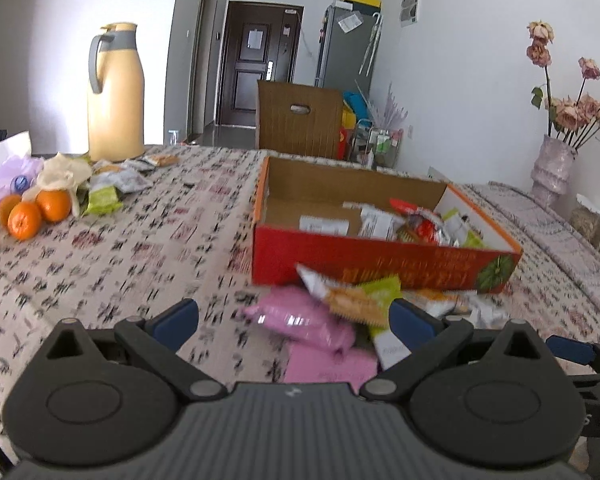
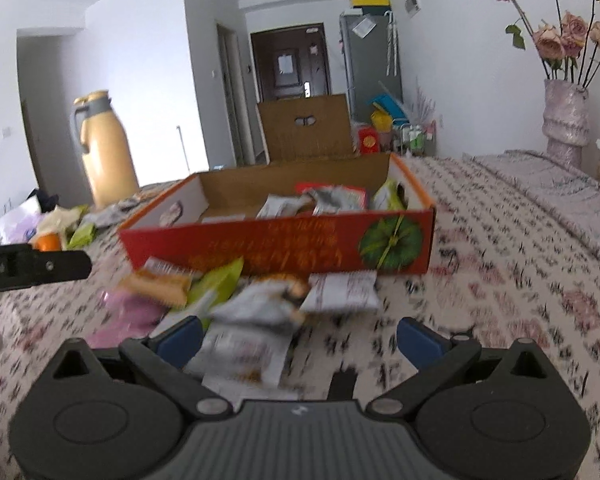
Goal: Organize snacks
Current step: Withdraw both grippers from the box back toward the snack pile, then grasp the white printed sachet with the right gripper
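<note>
A shallow red cardboard box [image 1: 380, 264] [image 2: 280, 248] stands on the patterned tablecloth, with several snack packets [image 1: 416, 224] [image 2: 332, 198] in its right half. A loose heap lies against its front wall: pink packets [image 1: 300, 320] [image 2: 128, 312], an orange cracker packet [image 1: 352, 300] [image 2: 160, 284], a green packet [image 1: 380, 288] [image 2: 216, 284] and silver-white packets [image 2: 256, 308]. My left gripper [image 1: 294, 322] is open and low over the pink packets. My right gripper [image 2: 300, 340] is open, its left finger beside the silver-white packets. Neither holds anything.
A second pile of packets [image 1: 112, 188] and oranges [image 1: 36, 212] lie at the far left by a yellow thermos jug [image 1: 116, 92] [image 2: 104, 152]. A vase of dried roses [image 1: 552, 168] [image 2: 566, 120] stands at the right. Beyond the table stands a brown carton [image 1: 300, 120].
</note>
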The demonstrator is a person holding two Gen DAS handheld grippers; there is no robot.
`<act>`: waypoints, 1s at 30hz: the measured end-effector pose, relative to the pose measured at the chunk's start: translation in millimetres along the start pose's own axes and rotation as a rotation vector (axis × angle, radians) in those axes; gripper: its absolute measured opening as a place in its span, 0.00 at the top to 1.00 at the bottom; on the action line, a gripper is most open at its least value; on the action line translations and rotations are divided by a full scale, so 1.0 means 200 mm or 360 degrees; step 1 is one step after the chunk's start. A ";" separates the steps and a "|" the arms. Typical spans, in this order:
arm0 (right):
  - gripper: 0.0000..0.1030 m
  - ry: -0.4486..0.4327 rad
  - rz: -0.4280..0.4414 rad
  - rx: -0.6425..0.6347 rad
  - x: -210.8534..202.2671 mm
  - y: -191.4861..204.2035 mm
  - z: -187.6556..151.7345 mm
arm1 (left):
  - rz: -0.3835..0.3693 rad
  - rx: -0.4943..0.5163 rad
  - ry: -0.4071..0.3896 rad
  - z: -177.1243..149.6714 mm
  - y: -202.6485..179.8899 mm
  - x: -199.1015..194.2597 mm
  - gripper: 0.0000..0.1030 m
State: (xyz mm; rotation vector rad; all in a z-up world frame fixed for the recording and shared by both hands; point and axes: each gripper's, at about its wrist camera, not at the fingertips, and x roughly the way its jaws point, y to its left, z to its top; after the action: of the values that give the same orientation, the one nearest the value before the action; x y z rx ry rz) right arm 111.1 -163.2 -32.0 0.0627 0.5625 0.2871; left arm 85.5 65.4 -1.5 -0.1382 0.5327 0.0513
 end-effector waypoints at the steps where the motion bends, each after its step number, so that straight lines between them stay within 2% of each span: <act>1: 0.00 0.0013 0.0006 -0.0007 -0.01 0.01 -0.02 | 0.0001 0.0001 0.0011 -0.02 0.01 -0.01 0.00; 7: 0.00 0.0089 0.0032 -0.0047 -0.03 0.08 -0.12 | 0.0000 0.0007 0.0061 -0.11 0.05 -0.05 0.00; 13: 0.02 0.0145 0.0009 -0.0051 0.01 0.13 -0.15 | 0.0007 -0.0006 0.0096 -0.14 0.07 -0.05 0.00; 15: 0.13 0.0158 -0.0007 -0.0054 0.02 0.14 -0.16 | 0.0007 -0.0009 0.0099 -0.14 0.08 -0.05 0.00; 16: 0.15 0.0156 -0.0024 -0.0065 0.03 0.15 -0.17 | 0.0005 -0.0010 0.0099 -0.14 0.08 -0.05 0.00; 18: 0.31 0.0145 -0.0056 -0.0093 0.03 0.16 -0.17 | -0.0001 -0.0008 0.0101 -0.14 0.07 -0.05 0.00; 21: 0.46 0.0130 -0.0075 -0.0140 0.02 0.17 -0.17 | -0.0010 -0.0005 0.0110 -0.15 0.07 -0.05 0.00; 26: 0.54 0.0097 -0.0051 -0.0174 -0.02 0.15 -0.20 | -0.0023 -0.0008 0.0131 -0.15 0.06 -0.03 0.00; 30: 0.55 0.0080 -0.0048 -0.0164 -0.06 0.10 -0.21 | -0.0051 -0.0006 0.0154 -0.14 0.05 -0.01 0.00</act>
State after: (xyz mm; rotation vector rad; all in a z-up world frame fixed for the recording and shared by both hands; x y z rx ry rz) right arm 74.5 -148.2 -58.0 -0.0524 0.5972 0.2887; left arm 68.4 71.7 -24.7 -0.1535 0.6271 0.0147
